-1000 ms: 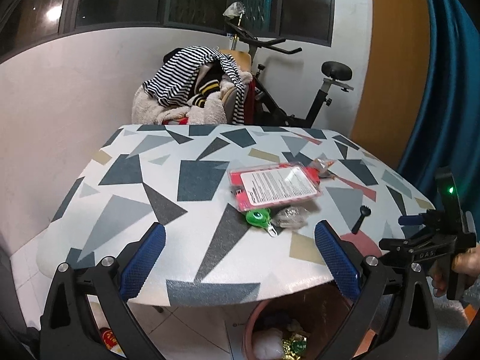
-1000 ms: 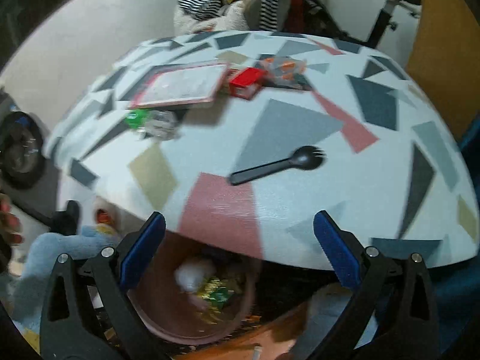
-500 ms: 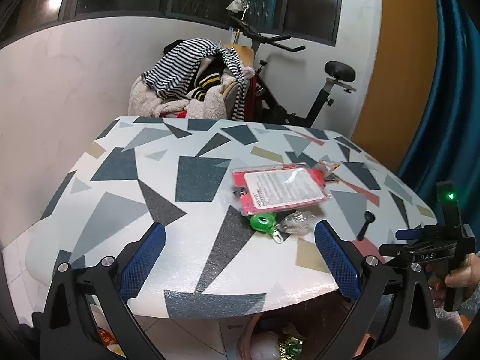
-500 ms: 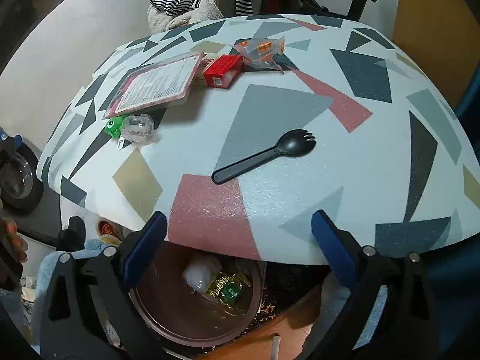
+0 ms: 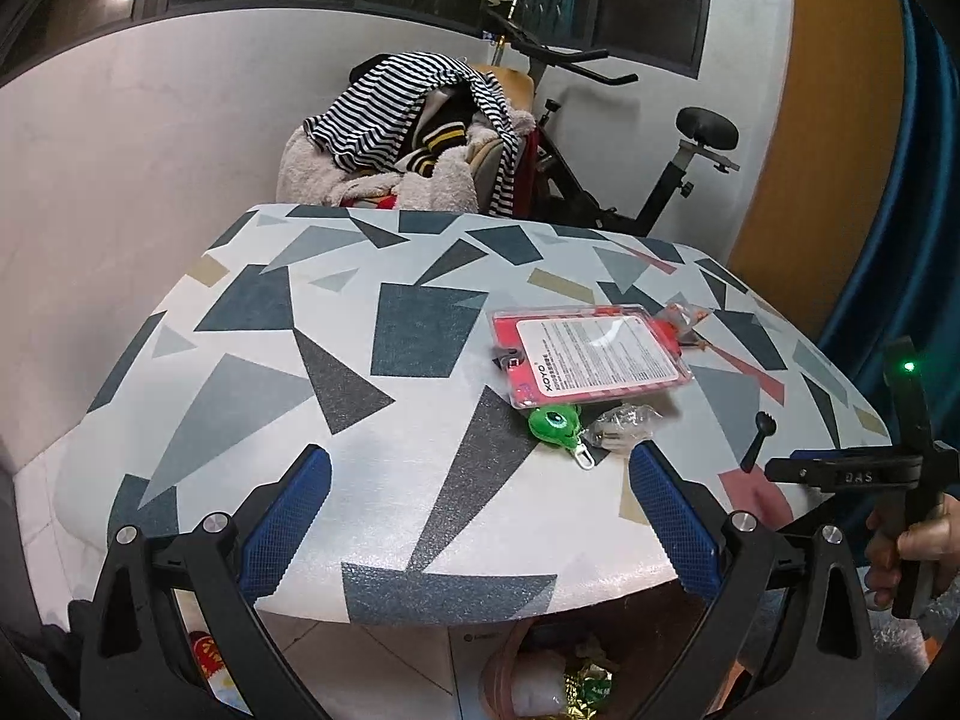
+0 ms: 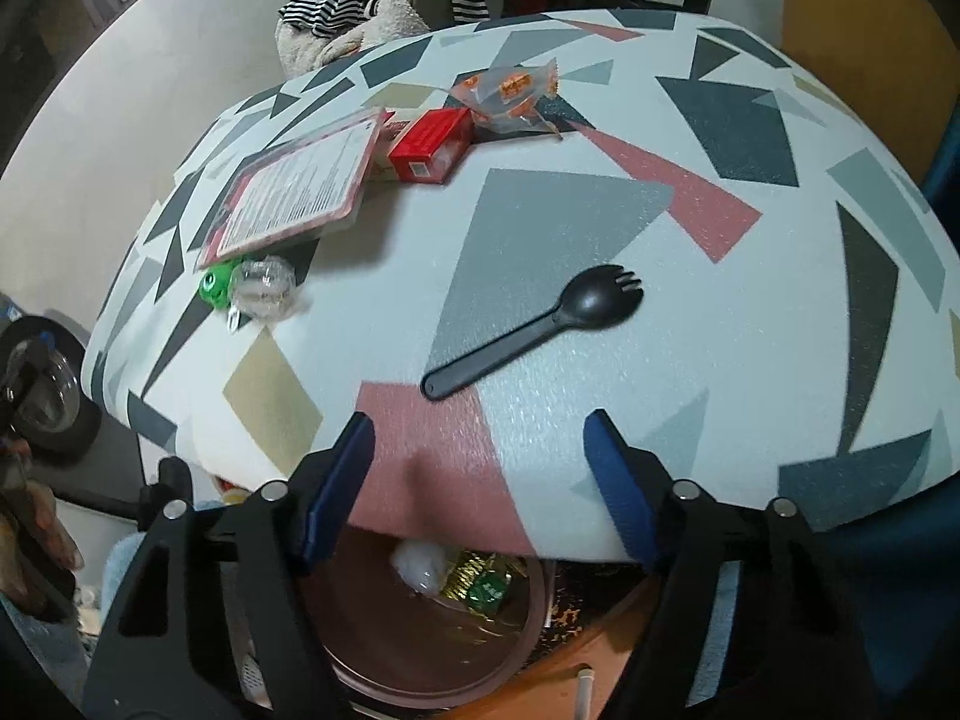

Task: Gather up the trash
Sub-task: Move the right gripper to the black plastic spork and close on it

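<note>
Trash lies scattered on a table (image 5: 384, 468) with a grey, blue and pink shard pattern, and I hold a gripper in each hand at its near edge. My right gripper (image 6: 480, 480) hovers with its jaws spread wide and empty, lined up on a black plastic spork (image 6: 534, 330) that lies flat just beyond the fingertips, handle end nearest. My left gripper (image 5: 474, 522) hangs at the table's other side, jaws likewise spread and holding nothing.

Risk, as I judge it: the spork is thin and lies flush on the tabletop, so closing on it could skid it away or flick it over the edge, missing the bin. A tilted approach might also dig a fingertip into the soft-looking surface.

Further back sit a red-backed card in clear packaging (image 6: 294, 192), a small red box (image 6: 429, 144) touching it, and a crinkled orange-printed wrapper (image 6: 510, 96) just beside the box. A green toy keyring (image 5: 555, 423) and a crumpled clear wrapper (image 5: 624, 426) lie together near the card's corner.

A round pinkish bin (image 6: 522, 630) stands on the floor beneath the table edge, directly under my right gripper. Inside it I can see a white crumpled wad (image 6: 420, 564) and gold and green foil wrappers (image 6: 480, 582); the rest of its floor looks bare.
</note>
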Available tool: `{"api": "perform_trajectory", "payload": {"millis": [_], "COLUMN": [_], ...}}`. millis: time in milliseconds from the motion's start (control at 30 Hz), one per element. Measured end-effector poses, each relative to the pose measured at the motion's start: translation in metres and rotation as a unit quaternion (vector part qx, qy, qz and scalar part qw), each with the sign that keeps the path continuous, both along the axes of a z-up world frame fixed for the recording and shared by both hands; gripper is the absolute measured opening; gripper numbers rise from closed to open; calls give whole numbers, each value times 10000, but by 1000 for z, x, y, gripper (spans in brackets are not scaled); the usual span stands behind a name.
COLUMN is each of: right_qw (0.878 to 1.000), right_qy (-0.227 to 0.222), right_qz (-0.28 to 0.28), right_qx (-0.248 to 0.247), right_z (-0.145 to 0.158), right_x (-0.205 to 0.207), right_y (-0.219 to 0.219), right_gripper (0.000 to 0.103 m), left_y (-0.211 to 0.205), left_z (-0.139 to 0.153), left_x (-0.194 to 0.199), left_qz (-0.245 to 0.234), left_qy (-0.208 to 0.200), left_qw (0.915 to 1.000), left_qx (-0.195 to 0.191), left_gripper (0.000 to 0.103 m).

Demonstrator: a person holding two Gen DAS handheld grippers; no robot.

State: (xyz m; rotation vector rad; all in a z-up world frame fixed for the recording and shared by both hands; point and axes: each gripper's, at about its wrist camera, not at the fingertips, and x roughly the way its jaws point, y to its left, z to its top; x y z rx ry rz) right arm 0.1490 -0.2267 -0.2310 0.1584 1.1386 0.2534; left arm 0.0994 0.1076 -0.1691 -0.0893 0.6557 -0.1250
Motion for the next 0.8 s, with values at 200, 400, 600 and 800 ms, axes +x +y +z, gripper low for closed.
{"api": "perform_trajectory", "payload": {"millis": [200, 400, 600, 800], "right_qw": [9994, 9981, 9959, 9966], "right_qy": [82, -198, -342, -350], "right_qz": [-290, 247, 230, -286], "right_qx": [-151, -528, -803, -685], "right_z": [-3, -7, -7, -10], "right_x": [23, 56, 68, 84], "right_y": [8, 31, 38, 37], "right_gripper": [61, 21, 29, 43], "left_y": [6, 5, -3, -14], "left_z": [-3, -9, -16, -19], "left_x": [3, 8, 17, 26], "left_qz": [9, -110, -270, -390], "left_qy": [48, 175, 260, 286], "left_qw": [9999, 9994, 9991, 9987], "left_qx": [-156, -288, -197, -137], "left_gripper": [97, 94, 91, 90]}}
